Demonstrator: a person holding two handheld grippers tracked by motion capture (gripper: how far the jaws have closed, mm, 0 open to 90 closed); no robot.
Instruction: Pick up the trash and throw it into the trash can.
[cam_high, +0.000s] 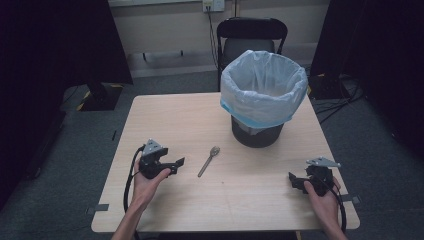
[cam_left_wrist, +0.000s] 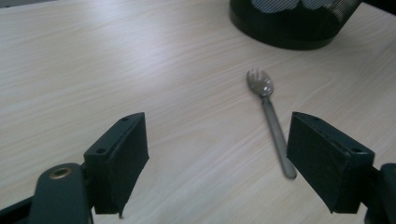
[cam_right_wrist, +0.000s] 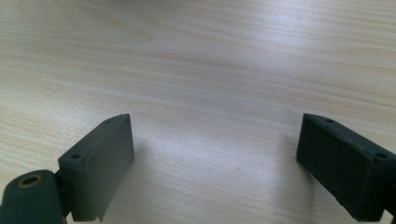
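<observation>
Metal spork (cam_left_wrist: 269, 116) lies ahead of the gaping left hand-held gripper (cam_left_wrist: 217, 158); right hand-held gripper (cam_right_wrist: 215, 163) gapes too.

Black tongs (cam_high: 176, 163), grey plates, trailing black cables.

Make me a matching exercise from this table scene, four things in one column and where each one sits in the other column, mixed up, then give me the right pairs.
Things
1. spork
2. bin
3. left gripper
4. right gripper

Places
A. at the table's right edge, jaws open, pointing toward the middle
B. far side of the table, lined with a pale blue bag
C. lying flat near the middle of the table
D. at the near left of the table, jaws open, just left of the spork's handle

Pairs: 1-C, 2-B, 3-D, 4-A
</observation>
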